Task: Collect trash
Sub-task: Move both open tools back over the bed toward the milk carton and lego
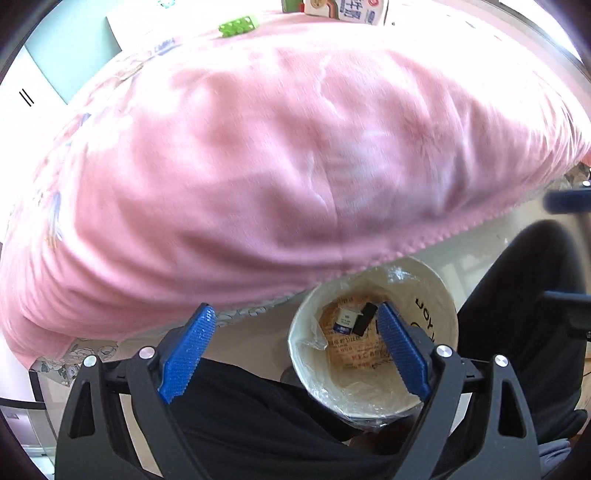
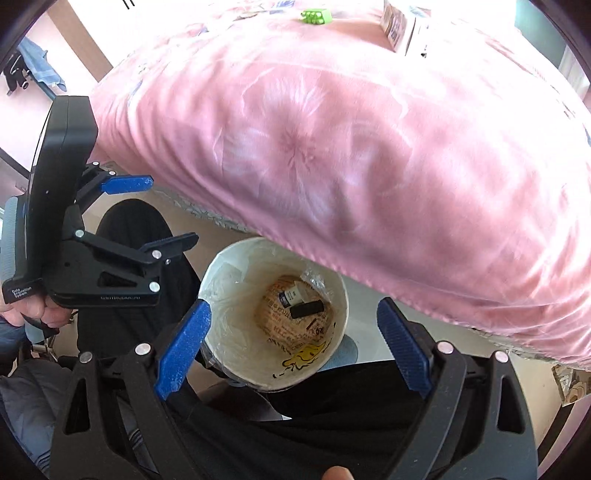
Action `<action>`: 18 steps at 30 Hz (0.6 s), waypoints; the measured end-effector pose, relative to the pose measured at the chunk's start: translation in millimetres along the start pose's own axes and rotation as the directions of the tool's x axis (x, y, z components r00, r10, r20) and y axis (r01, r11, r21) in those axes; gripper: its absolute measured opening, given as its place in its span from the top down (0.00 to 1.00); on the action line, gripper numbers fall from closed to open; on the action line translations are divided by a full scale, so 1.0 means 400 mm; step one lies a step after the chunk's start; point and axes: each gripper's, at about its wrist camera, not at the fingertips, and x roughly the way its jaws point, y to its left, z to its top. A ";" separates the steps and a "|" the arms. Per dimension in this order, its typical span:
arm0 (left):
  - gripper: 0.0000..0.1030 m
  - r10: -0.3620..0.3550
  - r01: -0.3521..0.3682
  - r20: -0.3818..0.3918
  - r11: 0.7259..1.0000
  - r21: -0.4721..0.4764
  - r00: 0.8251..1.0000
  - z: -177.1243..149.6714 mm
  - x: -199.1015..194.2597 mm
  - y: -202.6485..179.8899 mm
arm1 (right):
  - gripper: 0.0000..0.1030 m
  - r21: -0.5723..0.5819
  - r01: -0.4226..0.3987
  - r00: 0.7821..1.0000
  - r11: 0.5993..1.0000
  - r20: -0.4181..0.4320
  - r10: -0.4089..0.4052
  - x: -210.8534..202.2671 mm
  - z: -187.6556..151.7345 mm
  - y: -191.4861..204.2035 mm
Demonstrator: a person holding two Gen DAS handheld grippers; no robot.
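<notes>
A white paper bin (image 1: 439, 295) (image 2: 221, 266) lined with clear plastic stands on the floor below the table edge. Inside it lie a small blue-and-white carton (image 1: 345, 319) (image 2: 291, 295) and a black item (image 1: 364, 317) (image 2: 306, 309) on printed paper. My left gripper (image 1: 295, 308) is open and empty, with its right finger over the bin's mouth. My right gripper (image 2: 294, 305) hangs open and empty above the bin. The right wrist view also shows the left gripper (image 2: 173, 208) open at the left. On the pink tablecloth (image 1: 277, 147) far off sit a green item (image 1: 238, 25) (image 2: 316, 15) and a milk carton (image 1: 347, 9) (image 2: 397, 26).
The pink cloth (image 2: 369, 166) drapes over the table edge and overhangs part of the bin. A person's legs in black trousers (image 1: 258, 406) (image 2: 140, 229) flank the bin. A hand (image 2: 33, 314) holds the left gripper's handle. Pale floor (image 2: 365, 325) shows beside the bin.
</notes>
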 end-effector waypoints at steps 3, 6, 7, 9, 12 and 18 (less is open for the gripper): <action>0.12 0.033 -0.032 0.051 0.999 -0.034 0.998 0.031 -0.034 0.020 | 0.13 0.003 0.017 0.999 1.000 0.032 -0.017 -0.028 0.012 -0.003; 0.12 0.035 -0.030 0.082 0.998 -0.063 0.996 0.061 -0.060 0.039 | 0.13 0.006 0.028 0.998 1.000 0.056 -0.029 -0.056 0.030 -0.010; 0.12 0.046 -0.039 0.093 0.997 -0.074 0.995 0.069 -0.067 0.046 | 0.13 0.012 0.039 0.997 0.999 0.061 -0.039 -0.063 0.034 -0.013; 0.12 0.043 -0.034 0.105 0.995 -0.092 0.994 0.082 -0.078 0.058 | 0.13 0.015 0.041 0.997 0.999 0.071 -0.042 -0.077 0.046 -0.018; 0.12 0.045 -0.031 0.122 0.993 -0.114 0.992 0.103 -0.087 0.082 | 0.13 0.022 0.044 0.995 0.999 0.094 -0.046 -0.102 0.069 -0.030; 0.12 0.047 -0.025 0.146 0.989 -0.149 0.988 0.135 -0.096 0.122 | 0.13 0.046 0.058 0.991 0.997 0.119 -0.063 -0.135 0.110 -0.065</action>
